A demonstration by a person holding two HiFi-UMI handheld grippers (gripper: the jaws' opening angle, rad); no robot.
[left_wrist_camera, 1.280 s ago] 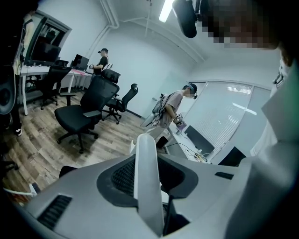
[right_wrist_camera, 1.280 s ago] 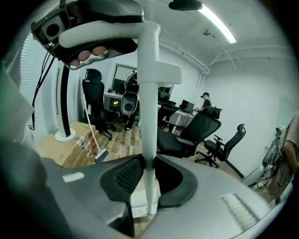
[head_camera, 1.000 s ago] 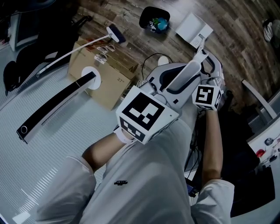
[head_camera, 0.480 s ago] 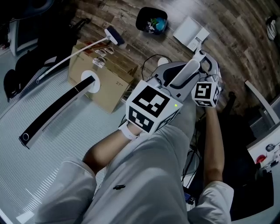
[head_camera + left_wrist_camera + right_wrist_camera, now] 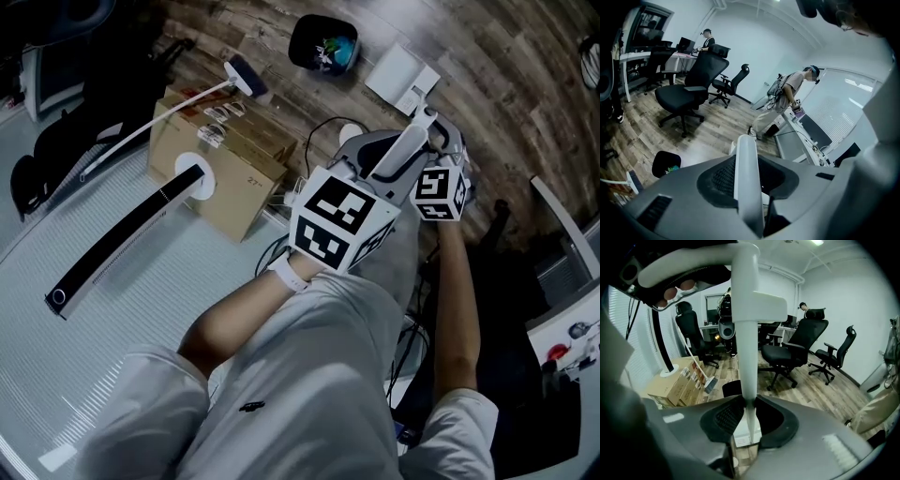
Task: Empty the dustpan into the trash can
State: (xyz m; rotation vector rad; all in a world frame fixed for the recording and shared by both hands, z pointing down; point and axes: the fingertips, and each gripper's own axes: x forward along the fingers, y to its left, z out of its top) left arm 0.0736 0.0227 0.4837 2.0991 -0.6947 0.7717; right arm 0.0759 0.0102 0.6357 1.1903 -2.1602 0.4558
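Observation:
A white dustpan (image 5: 401, 73) on a long white handle (image 5: 405, 150) hangs low over the wooden floor, just right of the black trash can (image 5: 323, 43), which holds colourful rubbish. Both grippers are shut on the handle: my left gripper (image 5: 364, 161) lower down, my right gripper (image 5: 441, 142) beside it. In the left gripper view the handle (image 5: 747, 178) runs between the jaws of the left gripper (image 5: 748, 190), with the trash can (image 5: 665, 163) at lower left. In the right gripper view the handle (image 5: 745, 352) rises through the right gripper (image 5: 746, 420), with the pan (image 5: 746, 431) below.
A broom (image 5: 178, 96) leans across stacked cardboard boxes (image 5: 225, 155) left of the trash can. A black curved bar (image 5: 122, 234) lies on the pale desk. Black office chairs (image 5: 689, 89) stand around the room, and other people work further off.
Both grippers have sunk toward the floor with the dustpan, moving up the head view nearer the trash can. The grip on the handle is unchanged.

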